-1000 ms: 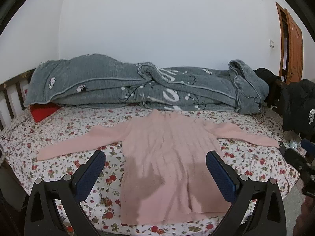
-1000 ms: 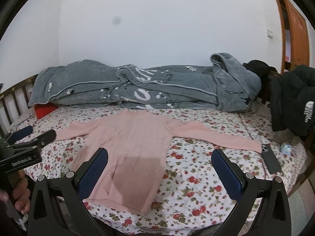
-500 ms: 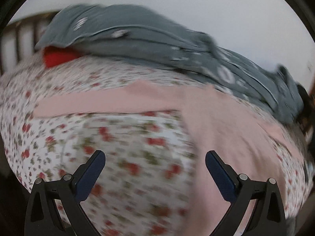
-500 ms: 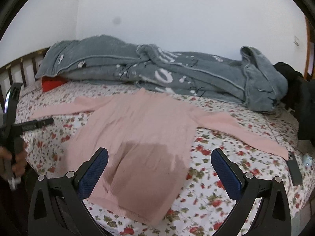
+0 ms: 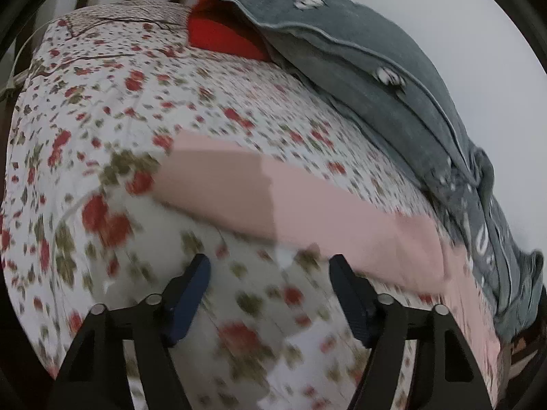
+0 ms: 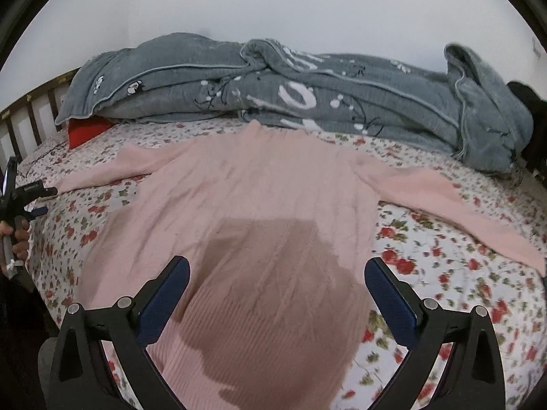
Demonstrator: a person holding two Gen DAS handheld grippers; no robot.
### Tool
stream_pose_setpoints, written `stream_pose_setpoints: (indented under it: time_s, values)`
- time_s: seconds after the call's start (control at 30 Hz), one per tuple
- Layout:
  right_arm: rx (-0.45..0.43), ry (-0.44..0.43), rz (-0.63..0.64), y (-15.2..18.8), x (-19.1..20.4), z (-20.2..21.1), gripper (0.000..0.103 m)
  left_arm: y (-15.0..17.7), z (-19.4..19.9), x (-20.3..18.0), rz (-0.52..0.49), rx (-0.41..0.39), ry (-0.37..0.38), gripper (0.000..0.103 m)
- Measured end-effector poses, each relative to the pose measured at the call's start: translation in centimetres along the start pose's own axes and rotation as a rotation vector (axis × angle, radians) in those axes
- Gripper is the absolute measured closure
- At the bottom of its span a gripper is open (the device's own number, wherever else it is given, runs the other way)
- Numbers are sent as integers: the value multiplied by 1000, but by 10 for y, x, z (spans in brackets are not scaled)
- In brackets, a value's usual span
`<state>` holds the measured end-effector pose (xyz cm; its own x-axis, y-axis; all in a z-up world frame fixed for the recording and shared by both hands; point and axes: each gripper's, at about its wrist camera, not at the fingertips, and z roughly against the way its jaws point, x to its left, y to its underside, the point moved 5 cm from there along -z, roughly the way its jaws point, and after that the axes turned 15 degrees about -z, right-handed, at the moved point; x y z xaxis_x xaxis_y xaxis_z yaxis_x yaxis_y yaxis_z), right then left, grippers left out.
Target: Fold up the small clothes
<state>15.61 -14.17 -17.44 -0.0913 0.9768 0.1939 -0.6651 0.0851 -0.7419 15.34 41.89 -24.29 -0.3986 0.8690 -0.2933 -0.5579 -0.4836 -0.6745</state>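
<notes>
My left view is blurred (sleeve edges smear); the pink sweater [image 6: 259,212] lies flat beneath my right tool [image 6: 277,278], both tools wide, empty.

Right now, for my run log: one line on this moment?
stage: approach | pink sweater: flat on floral bedsheet, unfolded | left hand-held gripper: open, near left sleeve | right hand-held gripper: open above hem

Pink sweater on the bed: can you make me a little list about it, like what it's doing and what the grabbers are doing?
garment: pink sweater, spread flat, sleeves out, not folded yet
surface: flowery bedsheet
behind it: grey blanket bunched by the wall, red pillow under its end
left gripper: open, near the sweater's sleeve, holding nothing
right gripper: open, over the sweater's hem, holding nothing
</notes>
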Motion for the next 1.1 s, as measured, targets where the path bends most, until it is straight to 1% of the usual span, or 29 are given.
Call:
stream_pose_setpoints:
  time_s: [0.07,0.13,0.17,0.2,0.23,0.27,0.3,0.43,0.5,0.57,0.67,0.73,0.77,0.8,0.83,0.93,1.0,1.1]
  values:
    - [10,-10,-16,-4,-3,-9,3,-7,-4,11,39,-31,-2,38]
    - [13,-22,-31,-9,-6,-19,3,-14,-12,22,101,-38,-4,46]
    - [15,-28,-36,-12,-7,-22,3,-17,-15,25,116,-37,-16,49]
    - [15,-34,-39,-15,-8,-26,3,-20,-20,27,107,-24,-51,64]
    - [12,-39,-39,-18,-8,-29,3,-23,-24,24,74,-6,-90,82]
    - [10,-47,-36,-22,-9,-32,3,-25,-26,22,35,4,-115,90]
    - [3,-60,-26,-28,-9,-35,3,-29,-27,19,5,-2,-128,95]
    - [-40,-64,-12,-55,-14,-43,4,-48,-8,-1,-50,-64,-205,96]
    - [-83,-45,-4,-65,-20,-43,4,-61,3,-21,-101,-90,-218,96]
    - [-100,-49,-12,-70,-27,-45,4,-76,20,-54,-159,-127,-207,96]
    - [-107,-65,-54,-68,-49,-47,4,-89,38,-105,-244,-151,-191,96]
    - [-97,-65,-86,-66,-67,-50,4,-98,47,-156,-324,-175,-157,96]
    - [-89,-49,-100,-65,-75,-51,5,-99,51,-174,-348,-186,-143,96]
    - [-83,-41,-119,-65,-86,-49,5,-100,55,-204,-390,-202,-123,96]
    - [-81,-40,-122,-65,-92,-48,5,-100,55,-227,-418,-207,-110,96]
    - [-93,-13,-130,-64,-117,-39,5,-90,54,-305,-512,-217,-54,96]
    - [-105,-11,-148,-65,-133,-32,5,-77,49,-360,-591,-214,-15,96]
    - [-116,-1,-192,-66,-157,-24,5,-52,37,-430,-678,-195,54,96]
